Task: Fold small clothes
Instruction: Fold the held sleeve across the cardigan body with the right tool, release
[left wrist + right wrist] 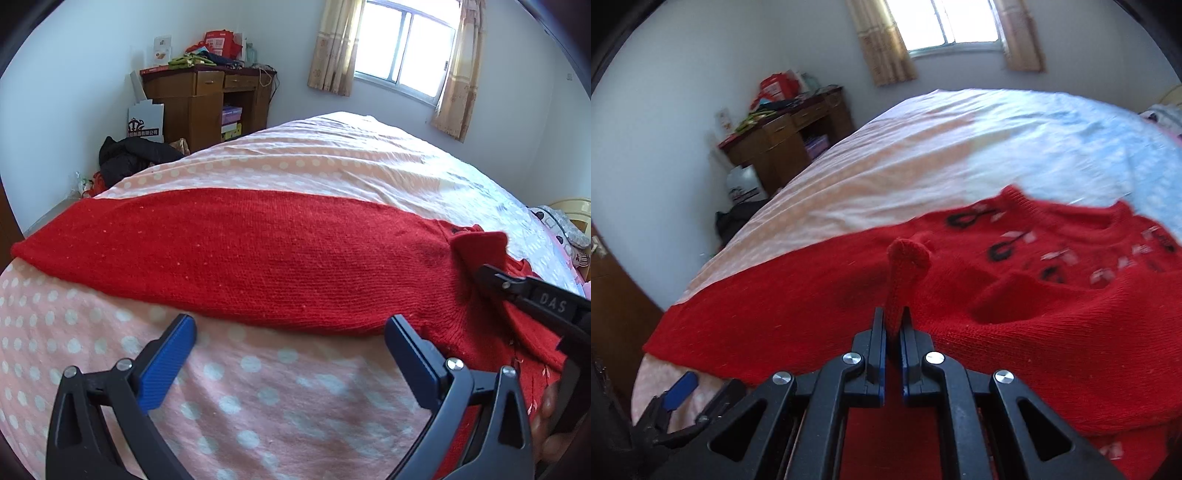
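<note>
A small red knitted sweater (266, 254) lies spread on the bed, one sleeve stretched out to the left. Its front with black and white motifs shows in the right wrist view (1052, 295). My left gripper (290, 326) is open and empty, just in front of the sleeve's near edge; one of its fingers also shows in the right wrist view (679, 389). My right gripper (894, 319) is shut on a pinched fold of the sweater, which stands up between its pads. It also shows at the right of the left wrist view (491, 275).
The bed (258, 387) has a pink polka-dot sheet that turns pale blue to the right (1071, 147). A cluttered wooden desk (207, 99) stands against the far wall, with a dark bundle (129, 155) on the floor beside it. A curtained window (402, 48) is behind.
</note>
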Motion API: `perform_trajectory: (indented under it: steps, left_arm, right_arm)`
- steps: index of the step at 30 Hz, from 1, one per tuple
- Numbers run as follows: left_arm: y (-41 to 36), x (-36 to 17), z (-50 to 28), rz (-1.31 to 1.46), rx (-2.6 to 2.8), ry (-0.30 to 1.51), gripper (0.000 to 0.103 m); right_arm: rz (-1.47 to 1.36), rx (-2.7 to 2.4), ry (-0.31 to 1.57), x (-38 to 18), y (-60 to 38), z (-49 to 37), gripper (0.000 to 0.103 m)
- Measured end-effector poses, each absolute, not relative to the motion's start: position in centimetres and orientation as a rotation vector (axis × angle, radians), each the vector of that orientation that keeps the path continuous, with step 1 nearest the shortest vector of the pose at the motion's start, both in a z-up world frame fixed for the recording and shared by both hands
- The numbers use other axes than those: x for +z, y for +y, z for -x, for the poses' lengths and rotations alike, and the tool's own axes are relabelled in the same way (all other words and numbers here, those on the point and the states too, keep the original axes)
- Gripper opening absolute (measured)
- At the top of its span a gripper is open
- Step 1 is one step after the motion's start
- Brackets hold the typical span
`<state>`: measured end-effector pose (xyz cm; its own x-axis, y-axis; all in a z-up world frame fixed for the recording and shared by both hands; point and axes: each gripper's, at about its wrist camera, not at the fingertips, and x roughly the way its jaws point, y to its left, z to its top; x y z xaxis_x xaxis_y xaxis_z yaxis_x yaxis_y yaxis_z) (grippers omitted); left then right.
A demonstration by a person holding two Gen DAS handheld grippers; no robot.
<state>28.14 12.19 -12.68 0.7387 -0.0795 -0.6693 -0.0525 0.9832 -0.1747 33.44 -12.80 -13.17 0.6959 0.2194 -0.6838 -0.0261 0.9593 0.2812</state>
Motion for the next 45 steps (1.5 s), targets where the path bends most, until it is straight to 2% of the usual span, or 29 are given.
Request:
perform_trajectory:
  steps: [2,4,5,6,7,10,13,24,26,28,32,33,34,36,39,42,43,45]
  left_arm:
    - [12.1,-12.7,-28.1,0.183,-0.012,0.735,0.103]
    - [12.2,-12.8,-27.7,0.177,-0.01,0.732,0.103]
    - [12.2,-12.8,-27.6,0.174,-0.01,0.732,0.103]
    - [12.1,-12.8,-27.6,0.17,-0.009,0.731,0.103]
    - [12.1,-12.8,-27.6,0.168,-0.009,0.73,0.103]
    - [12.2,-12.9,-27.6,0.168,-0.009,0.728,0.103]
    - [12.2,-12.9,-27.5,0.164,-0.004,0.726,0.103]
    - [11.6,-13.2,-27.6,0.125,0.021,0.726,0.103]
    - [11.6,-13.2,-27.6,0.128,0.02,0.724,0.103]
    - [11.6,-13.2,-27.6,0.123,0.024,0.722,0.103]
    - [11.6,-13.2,-27.5,0.119,0.027,0.717,0.103]
    - [11.7,-13.2,-27.5,0.122,0.025,0.717,0.103]
    - [11.6,-13.2,-27.4,0.121,0.025,0.716,0.103]
    - [11.6,-13.3,-27.4,0.121,0.025,0.714,0.103]
    - [11.5,-13.3,-27.3,0.118,0.027,0.713,0.103]
    - [11.5,-13.3,-27.2,0.121,0.025,0.711,0.103]
    - [11.5,-13.3,-27.2,0.12,0.026,0.712,0.103]
    - [11.4,-13.3,-27.2,0.12,0.026,0.711,0.103]
  right_arm:
    - [-0.285,0.176,0.81,-13.8,-12.3,-33.9,0.006]
    - [-0.302,0.207,0.838,-14.3,-11.9,-34.1,0.013]
    - [-0.316,0.229,0.852,-14.5,-11.8,-34.2,0.019]
    - [-0.341,0.273,0.86,-14.5,-11.8,-34.1,0.035]
    - [-0.381,0.325,0.861,-14.2,-11.9,-33.7,0.043]
    - [-0.465,0.416,0.779,-12.1,-12.9,-31.6,0.043]
    - [-0.398,0.289,0.717,-10.5,-14.0,-30.4,0.042]
    - [-0.308,0.223,0.846,-13.5,-9.2,-33.8,0.04]
    - [-0.34,0.203,0.828,-13.0,-9.6,-34.5,0.048]
    - [-0.308,0.151,0.829,-13.0,-9.8,-35.9,0.073]
    - [-0.224,0.093,0.87,-14.3,-9.6,-38.9,0.07]
    - [-0.195,0.08,0.863,-14.1,-9.6,-38.8,0.056]
    - [-0.156,0.063,0.86,-13.9,-9.3,-38.7,0.036]
    - [-0.114,0.095,0.862,-13.6,-8.7,-38.4,0.013]
    - [0.056,0.129,0.845,-13.6,-6.5,-37.1,0.013]
    - [0.104,0.193,0.836,-13.6,-5.4,-36.3,0.016]
    - [0.087,0.226,0.846,-13.5,-5.5,-36.2,0.029]
    - [0.045,0.288,0.871,-13.3,-5.9,-35.7,0.04]
